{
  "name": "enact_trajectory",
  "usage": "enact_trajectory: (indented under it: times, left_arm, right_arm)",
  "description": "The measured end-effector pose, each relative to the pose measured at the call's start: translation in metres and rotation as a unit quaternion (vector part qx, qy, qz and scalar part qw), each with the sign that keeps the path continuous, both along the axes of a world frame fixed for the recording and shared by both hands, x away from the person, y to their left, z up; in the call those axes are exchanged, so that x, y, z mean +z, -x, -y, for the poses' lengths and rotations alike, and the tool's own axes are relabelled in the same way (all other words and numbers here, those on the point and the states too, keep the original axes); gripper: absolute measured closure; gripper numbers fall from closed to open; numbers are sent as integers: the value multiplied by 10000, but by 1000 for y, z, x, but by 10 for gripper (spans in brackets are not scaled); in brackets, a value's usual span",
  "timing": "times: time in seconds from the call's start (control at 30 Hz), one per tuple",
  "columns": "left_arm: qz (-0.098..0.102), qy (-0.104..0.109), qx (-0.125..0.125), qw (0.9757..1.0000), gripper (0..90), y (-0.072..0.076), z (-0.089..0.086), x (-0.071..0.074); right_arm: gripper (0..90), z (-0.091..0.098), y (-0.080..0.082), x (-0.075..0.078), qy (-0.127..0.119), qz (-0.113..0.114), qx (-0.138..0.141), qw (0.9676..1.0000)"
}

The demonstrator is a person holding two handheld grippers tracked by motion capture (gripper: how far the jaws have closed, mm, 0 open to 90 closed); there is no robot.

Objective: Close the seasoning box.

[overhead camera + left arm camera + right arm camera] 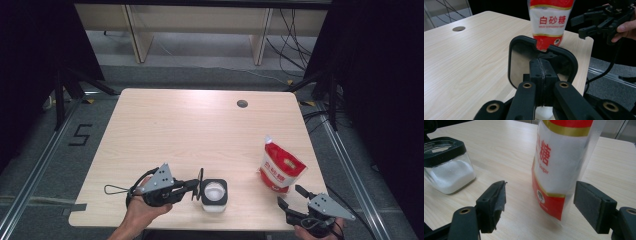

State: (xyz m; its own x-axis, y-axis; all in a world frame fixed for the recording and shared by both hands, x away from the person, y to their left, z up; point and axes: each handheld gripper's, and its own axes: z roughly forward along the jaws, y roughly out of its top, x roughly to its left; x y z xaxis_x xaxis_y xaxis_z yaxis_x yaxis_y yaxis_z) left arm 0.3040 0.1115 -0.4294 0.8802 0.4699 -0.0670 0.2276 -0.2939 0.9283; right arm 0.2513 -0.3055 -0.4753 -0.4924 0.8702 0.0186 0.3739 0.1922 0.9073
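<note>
Holding the black lid (541, 62) of the jar (214, 195) in my left gripper (194, 189), I have the jaws pinched tight together on the lid's edge; in the left gripper view the two pads meet flat with the lid standing upright in front of them, its rounded square frame tilted a little and its clear middle showing the table through it. In the high view the lid stands on edge just left of the jar, between my gripper and the jar's open mouth. The jar itself sits near the front edge of the table (190, 130), a clear square body with a black collar, partly filled with white grains; in the right gripper view it shows at the upper left, open on top. My right gripper (290, 196) rests at the front right corner of the table with its jaws spread wide and nothing pressed between the pads. The red and white bag of sugar (281, 170) stands upright just beyond it, and in the right gripper view the bag's lower part rises between my two open pads (589, 205), clear of both. One pad on the left of that view has a loose, torn-looking flap of its facing. The bag and the jar stand well apart, the bag nearer the table's right edge. A round grommet hole (242, 103) sits near the far edge.
</note>
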Motion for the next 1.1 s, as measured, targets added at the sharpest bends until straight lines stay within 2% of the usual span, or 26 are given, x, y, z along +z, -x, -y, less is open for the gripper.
enact_trajectory:
  times: [0.07,0.17,0.33,0.37,0.4,0.43,0.47,0.5,0.57,0.6,0.63,0.67,0.93,0.97,1.0,1.03,1.07,1.1]
  left_arm:
    - [3,-41,-43,10000,889,0,4,0]
    - [-21,-52,-95,9999,888,-1,9,-1]
    - [-76,-56,-172,9998,883,-2,14,-4]
    - [-41,-115,-177,9998,883,-2,15,-4]
    - [-55,-148,-176,9997,882,-1,16,-4]
    - [-49,-165,-233,9996,882,-2,17,-5]
    - [-56,-132,-227,9996,882,-1,19,-6]
    - [-77,-162,-235,9996,881,-1,20,-7]
    - [-114,-193,-251,9994,879,-1,23,-8]
    - [-72,-200,-338,9992,878,-2,24,-9]
    - [-141,-192,-290,9993,877,-1,26,-10]
    - [-103,-260,-337,9990,876,-1,26,-11]
    - [-239,-326,-402,9984,864,1,33,-19]
    - [-177,-389,-496,9979,862,-1,33,-20]
    - [-279,-374,-431,9980,860,1,34,-21]
    - [-216,-408,-505,9977,858,-1,35,-22]
    - [-324,-356,-451,9978,856,0,36,-25]
    - [-322,-419,-440,9976,855,0,35,-26]
  right_arm:
    - [270,1,-1,0,37,72,34,10000]
    - [270,2,-2,1,32,40,103,9999]
    - [270,2,-2,0,44,88,69,9999]
    - [270,1,-2,1,14,58,113,9999]
    - [271,2,-3,0,151,209,94,9996]
    - [270,2,-3,0,158,193,100,9996]
    - [271,-1,0,0,0,-3,33,10000]
    - [270,-1,0,0,-26,-15,26,10000]
    - [271,1,-2,1,115,152,147,9997]
    - [270,1,-3,0,136,136,154,9997]
    - [270,1,-2,0,63,82,123,9999]
    - [270,1,-1,1,15,32,84,10000]
    - [271,1,-2,1,147,106,160,9997]
    - [270,1,-2,1,123,80,154,9998]
    - [270,1,-1,1,128,79,155,9998]
    - [270,0,-2,1,115,92,160,9998]
    - [271,1,-3,0,172,144,167,9996]
    - [270,0,-2,1,111,97,155,9998]
